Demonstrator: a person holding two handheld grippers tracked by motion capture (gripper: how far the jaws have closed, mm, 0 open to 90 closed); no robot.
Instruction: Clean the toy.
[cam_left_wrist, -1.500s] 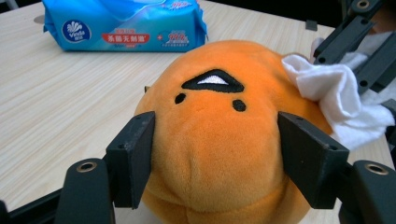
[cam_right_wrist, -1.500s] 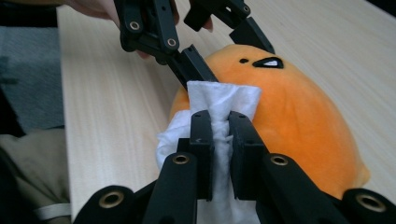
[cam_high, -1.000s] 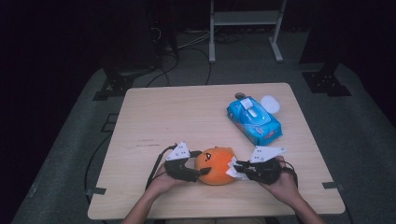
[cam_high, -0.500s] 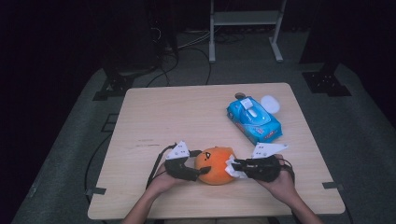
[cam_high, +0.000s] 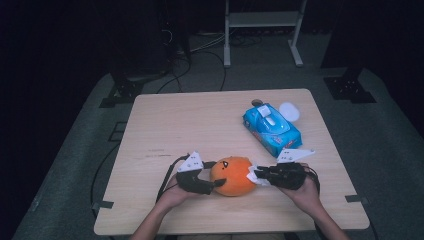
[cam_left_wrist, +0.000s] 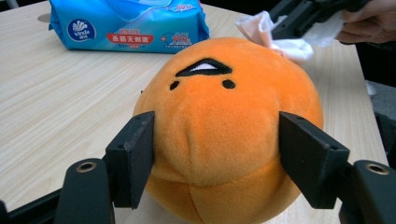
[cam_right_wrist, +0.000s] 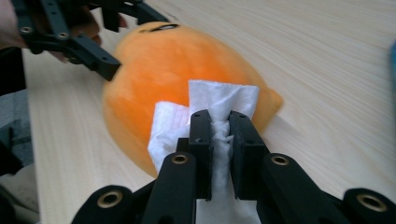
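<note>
Left claw (cam_left_wrist: 215, 154) clamping orange plush (cam_left_wrist: 224, 130), right claw (cam_right_wrist: 219, 135) pinching wipe (cam_right_wrist: 219, 105); wipes pack (cam_high: 272, 128) seemingly closed.

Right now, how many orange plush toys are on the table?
1. The orange plush toy sits near the table's front edge, between the left gripper and the right gripper.

Overhead view, two close claw views
</note>
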